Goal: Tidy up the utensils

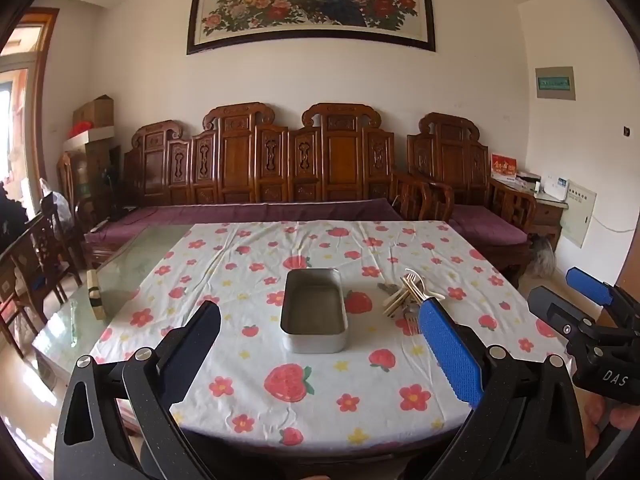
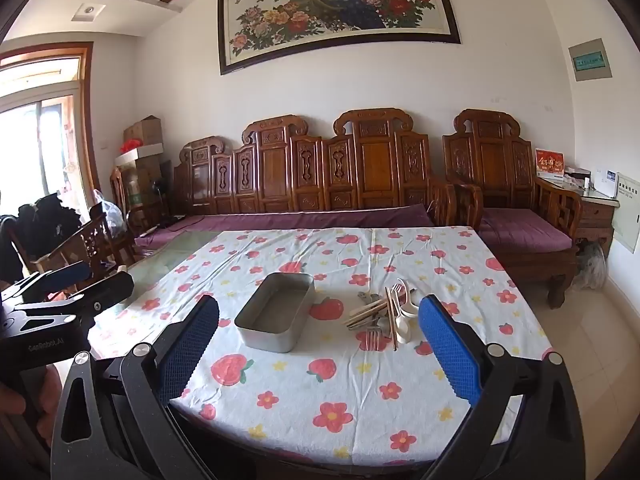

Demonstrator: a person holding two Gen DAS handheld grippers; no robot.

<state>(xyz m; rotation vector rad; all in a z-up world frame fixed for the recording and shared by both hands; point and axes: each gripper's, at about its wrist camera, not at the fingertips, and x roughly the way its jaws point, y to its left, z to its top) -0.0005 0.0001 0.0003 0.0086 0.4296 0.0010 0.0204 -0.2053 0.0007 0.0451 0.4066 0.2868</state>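
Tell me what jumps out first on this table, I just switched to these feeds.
The strawberry-print tablecloth grabs the eye first, with an empty metal tin near its middle. Just right of the tin lies a jumbled pile of utensils: chopsticks, forks and pale spoons. Both the left gripper and right gripper hover open near the table's front edge, holding nothing.
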